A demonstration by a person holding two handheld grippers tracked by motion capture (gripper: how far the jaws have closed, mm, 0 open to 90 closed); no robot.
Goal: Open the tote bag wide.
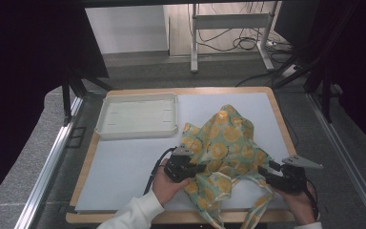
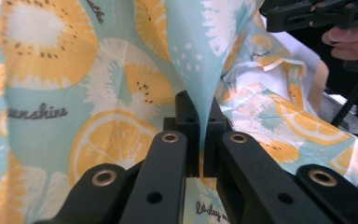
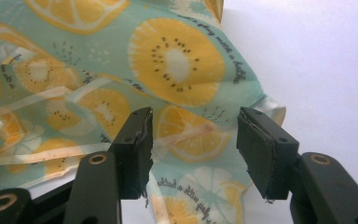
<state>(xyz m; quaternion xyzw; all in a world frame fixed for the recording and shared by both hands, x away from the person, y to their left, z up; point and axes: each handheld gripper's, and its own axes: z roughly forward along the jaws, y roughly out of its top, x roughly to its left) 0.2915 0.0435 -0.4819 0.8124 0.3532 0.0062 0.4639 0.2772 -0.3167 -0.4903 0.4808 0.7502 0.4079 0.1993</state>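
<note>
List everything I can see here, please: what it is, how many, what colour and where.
Fruit-print cloth bag: one, pale teal with orange and yellow slices, crumpled on the table's right half.
Tray: one, cream, far left of the table.
Table: one, white top with a wooden rim.
Metal stand: one, grey, on the floor beyond.
Left tool: one, black, shut on a fold of the bag.
Right tool: one, black, open over the bag's near edge.

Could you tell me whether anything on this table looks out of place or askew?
The fruit-print cloth lies crumpled in a heap instead of flat, its straps trailing over the table's near edge. The white tray sits squarely at the back.
</note>
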